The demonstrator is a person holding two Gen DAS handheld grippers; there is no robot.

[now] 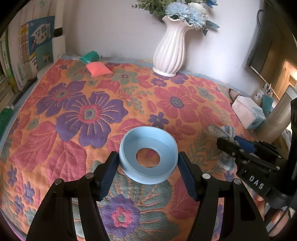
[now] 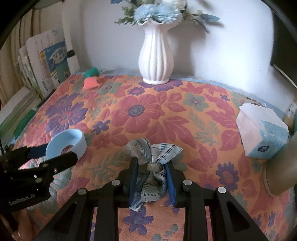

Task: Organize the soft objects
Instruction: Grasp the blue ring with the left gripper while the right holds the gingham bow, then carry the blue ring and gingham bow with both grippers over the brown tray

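The counter is covered by a floral cloth (image 1: 78, 115), on which a white vase (image 1: 169, 53) is seen far beyond both sets of jaws. The light blue ring-shaped holder (image 1: 148, 157) is clamped between the half-open jaws of the left gripper (image 1: 148, 166). The plaid cloth bundle (image 2: 151, 172) is pinched at its waist by the nearly closed jaws of the right gripper (image 2: 151, 178), its corners fanned out just ahead of the tips.

Domestic interior, probably a living room or study corner. A table is draped with a floral woven cloth (image 1: 74, 115), and a white ribbed vase (image 1: 169, 50) of blue artificial flowers (image 1: 187, 13) stands against the plain wall. Upright children's books (image 1: 40, 42) at the left and a tissue box (image 2: 263, 131) at the right complete the household setting.
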